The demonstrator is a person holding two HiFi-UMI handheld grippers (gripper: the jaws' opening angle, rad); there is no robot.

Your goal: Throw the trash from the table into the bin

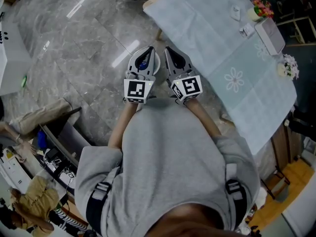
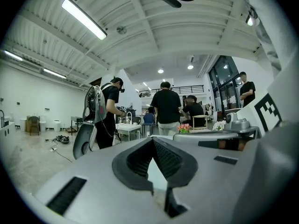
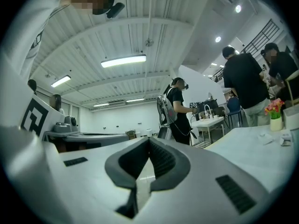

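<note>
Grey marble floor (image 1: 74, 38) fills the left of the head view. Over it, just in front of the person's grey sweatshirt (image 1: 168, 152), the left gripper (image 1: 148, 50) and the right gripper (image 1: 169, 51) are held side by side, close together, their marker cubes toward the person.

In the left gripper view, the left gripper (image 2: 153, 141) has its jaws together. The ribbed dark pads (image 2: 169, 160) meet at the tip with nothing between them. The right gripper (image 3: 149, 141) looks the same in its own view: pads (image 3: 163, 160) closed on each other and empty.

To the right stands the table (image 1: 207, 43), under a pale blue-green cloth printed with a white flower. Both grippers are well apart from the white scraps. These are two small pale bits lying on the cloth near the table's far end, one (image 1: 235, 12) beyond the other (image 1: 245, 31). They are too small to tell what they are made of.

Near them sit a pot of pink flowers (image 1: 259, 8), a flat white box (image 1: 270, 35) and, at the table's right edge, a bunch of white flowers (image 1: 288, 67).
</note>
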